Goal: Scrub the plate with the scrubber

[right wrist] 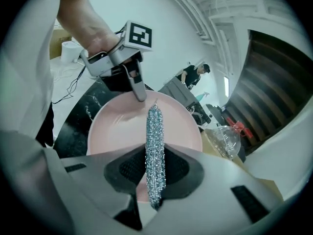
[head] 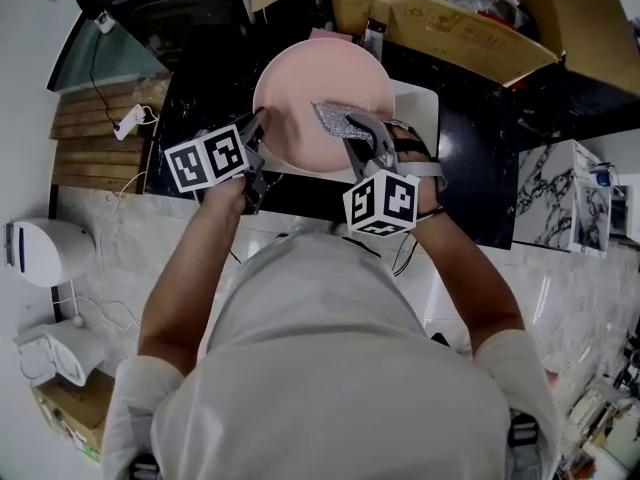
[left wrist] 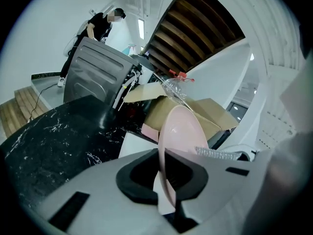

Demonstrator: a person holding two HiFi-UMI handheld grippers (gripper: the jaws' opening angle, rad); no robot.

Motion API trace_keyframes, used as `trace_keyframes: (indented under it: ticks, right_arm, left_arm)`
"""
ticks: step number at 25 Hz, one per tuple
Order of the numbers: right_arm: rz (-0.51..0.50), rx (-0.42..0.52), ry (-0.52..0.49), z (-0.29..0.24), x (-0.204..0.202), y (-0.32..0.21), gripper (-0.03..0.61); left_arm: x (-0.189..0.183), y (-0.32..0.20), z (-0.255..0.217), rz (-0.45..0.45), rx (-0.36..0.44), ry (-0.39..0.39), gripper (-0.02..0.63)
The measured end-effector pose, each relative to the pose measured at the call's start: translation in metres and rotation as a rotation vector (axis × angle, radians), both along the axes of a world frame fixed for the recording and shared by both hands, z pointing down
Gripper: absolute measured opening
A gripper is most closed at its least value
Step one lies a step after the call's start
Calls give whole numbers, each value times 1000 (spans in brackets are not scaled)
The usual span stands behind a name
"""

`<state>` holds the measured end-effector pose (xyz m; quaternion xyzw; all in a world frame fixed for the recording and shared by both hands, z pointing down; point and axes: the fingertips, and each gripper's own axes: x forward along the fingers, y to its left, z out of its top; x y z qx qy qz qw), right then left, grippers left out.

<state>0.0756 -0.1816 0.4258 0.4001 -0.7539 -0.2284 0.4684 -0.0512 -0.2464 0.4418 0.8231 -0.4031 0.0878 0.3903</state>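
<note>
Left gripper (head: 260,126) clamps the plate (head: 310,78) by its rim (likely stiff, slick); right gripper (head: 362,143) pinches the soft-looking scrubber (head: 333,119).

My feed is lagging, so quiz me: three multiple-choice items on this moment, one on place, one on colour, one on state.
1. Where is the scrubber?
A. on the counter
B. between the right gripper's jaws
C. in the cardboard box
2. What colour is the plate?
A. pink
B. white
C. blue
3. How is the left gripper?
A. open and empty
B. shut on the plate's rim
C. shut on the scrubber
Key: B, the silver mesh stands clamped between those jaws; A, its face shows pink in every view; B, the rim sits pinched between its pads.
</note>
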Motion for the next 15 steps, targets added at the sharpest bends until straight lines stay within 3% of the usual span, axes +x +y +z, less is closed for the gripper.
trace_keyframes:
  ticks: [7, 15]
  right_arm:
    - [37, 93, 45, -32, 5, -47, 77]
    - [45, 130, 148, -28, -11, -71, 77]
  left_arm:
    - [11, 9, 1, 37, 0, -15, 17]
    - [19, 14, 5, 61, -15, -16, 20]
